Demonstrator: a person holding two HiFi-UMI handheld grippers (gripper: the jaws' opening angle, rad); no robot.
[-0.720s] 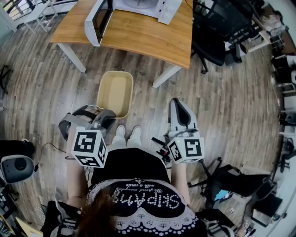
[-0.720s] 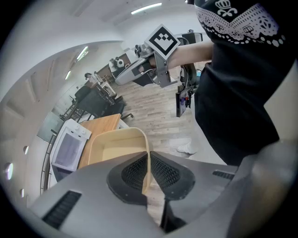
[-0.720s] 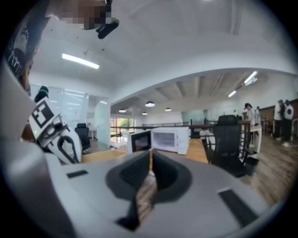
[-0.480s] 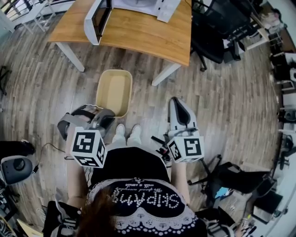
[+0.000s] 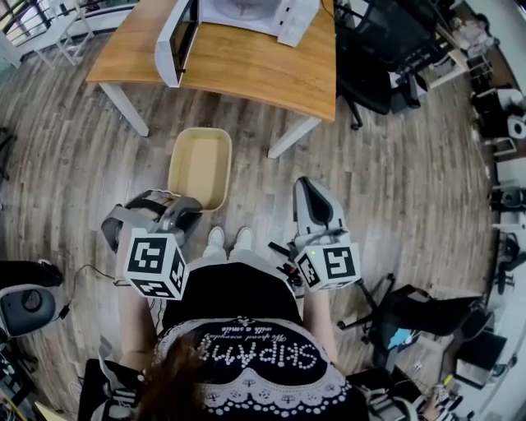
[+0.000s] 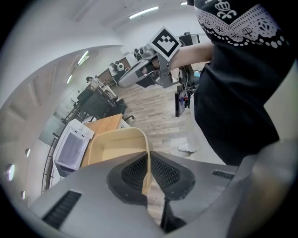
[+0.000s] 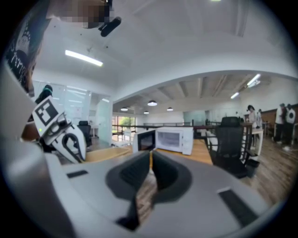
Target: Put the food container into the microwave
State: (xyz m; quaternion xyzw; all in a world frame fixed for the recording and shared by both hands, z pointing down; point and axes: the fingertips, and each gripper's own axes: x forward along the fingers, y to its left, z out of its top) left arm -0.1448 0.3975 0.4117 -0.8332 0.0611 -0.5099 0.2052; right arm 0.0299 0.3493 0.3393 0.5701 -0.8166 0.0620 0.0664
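The beige, empty food container (image 5: 200, 167) hangs low over the floor in front of me, and my left gripper (image 5: 184, 207) is shut on its near rim. In the left gripper view the container's wall (image 6: 118, 146) stands pinched between the two black pads (image 6: 135, 171). My right gripper (image 5: 309, 184) is held beside it to the right, shut, with nothing between its jaws (image 7: 150, 169). The white microwave (image 5: 246, 11) stands on the wooden table (image 5: 246, 66) ahead with its door (image 5: 174, 34) swung open; the right gripper view shows the microwave (image 7: 174, 139) straight ahead.
The table's white legs (image 5: 123, 107) stand between me and the microwave. Black office chairs (image 5: 374, 57) crowd the right of the table, one chair (image 7: 230, 144) close to the desk edge. A cable and a round device (image 5: 29, 300) lie on the wooden floor at my left.
Barely anything differs: the table and microwave drift slightly in the head view, and both grippers keep their hold and height.
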